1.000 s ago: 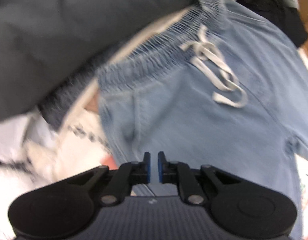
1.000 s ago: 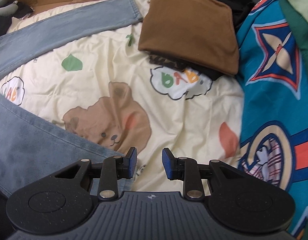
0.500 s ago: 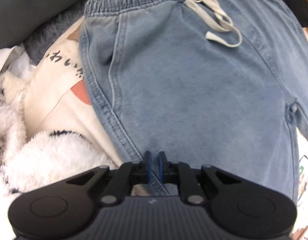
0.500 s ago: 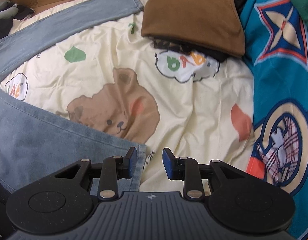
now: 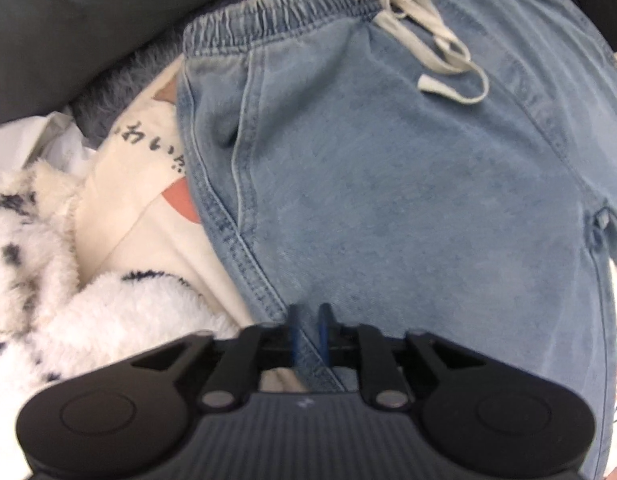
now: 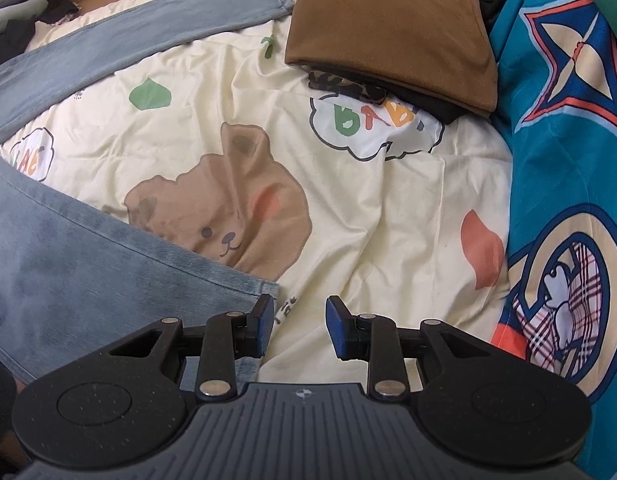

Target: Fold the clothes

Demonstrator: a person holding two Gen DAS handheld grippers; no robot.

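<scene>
We are opening our left gripper (image 5: 308, 334) over the jeans' (image 5: 408, 184) side seam, waistband toward twelve o'clock. Our right gripper (image 6: 298, 326) is hovering part-open and empty, the leg hem (image 6: 264, 292) at ten o'clock.

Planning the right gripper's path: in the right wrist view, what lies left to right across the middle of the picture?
Jeans leg → bear-print sheet → teal patterned fabric.

Light-blue denim trousers (image 5: 408, 184), brown folded garment (image 6: 392, 28)
</scene>
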